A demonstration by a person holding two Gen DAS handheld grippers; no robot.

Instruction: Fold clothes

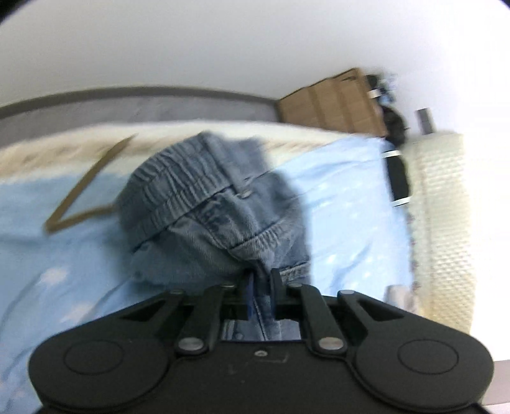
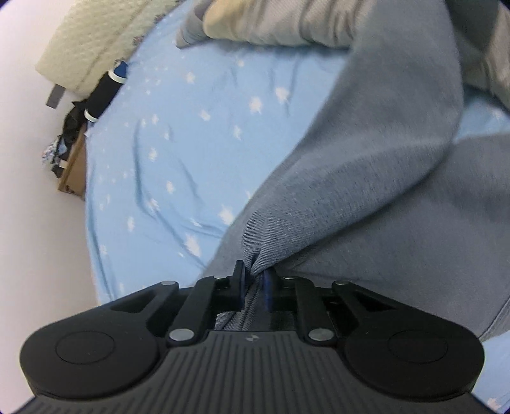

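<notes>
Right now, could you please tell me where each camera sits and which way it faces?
Left wrist: sits behind the left tongs, facing across the bed toward the headboard; the tongs pinch the jeans near the elastic waistband.
Right wrist: sits behind the right tongs, facing along the blue star sheet; the tongs pinch denim.
Shared: jeans, sheet, cardboard box.

Open bed sheet (image 2: 178, 153) lying clear left of jeans (image 2: 366, 191); hanger (image 1: 79, 194) and pillow (image 2: 271, 22) blocking far side.
</notes>
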